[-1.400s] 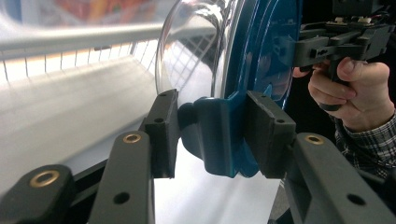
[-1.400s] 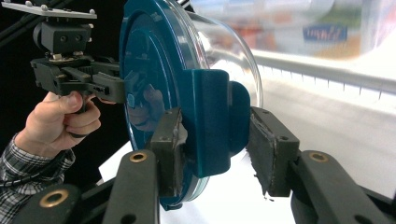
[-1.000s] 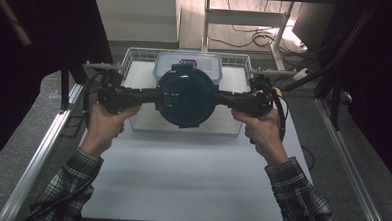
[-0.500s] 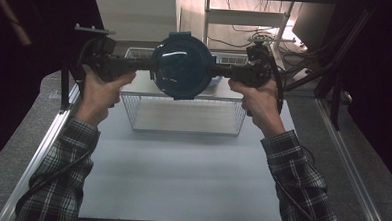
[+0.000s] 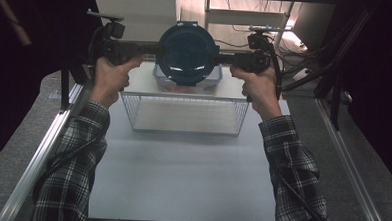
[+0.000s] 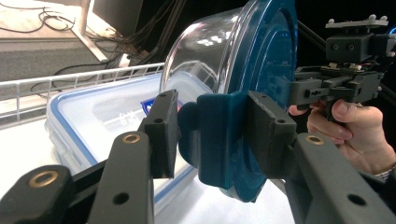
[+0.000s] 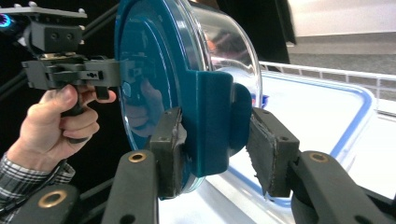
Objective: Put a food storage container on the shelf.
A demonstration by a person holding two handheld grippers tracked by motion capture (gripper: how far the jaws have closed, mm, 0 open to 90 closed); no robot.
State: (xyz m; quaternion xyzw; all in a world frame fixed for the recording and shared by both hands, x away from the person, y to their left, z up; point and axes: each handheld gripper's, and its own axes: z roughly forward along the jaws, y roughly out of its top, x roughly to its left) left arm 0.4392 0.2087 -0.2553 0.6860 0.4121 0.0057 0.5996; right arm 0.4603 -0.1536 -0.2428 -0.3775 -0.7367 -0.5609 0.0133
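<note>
My left tongs [image 6: 212, 135] and right tongs [image 7: 215, 149] clamped on blue side latches of round lidded container [image 5: 187, 52], held tilted above wire basket [image 5: 184, 115]. Judged rigid, smooth, slippery; latches best hold.

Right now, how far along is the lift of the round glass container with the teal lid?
Done: round glass container with the teal lid is raised above the white wire basket. In hand: left gripper and right gripper clamp its side tabs. Left: setting it down.
</note>
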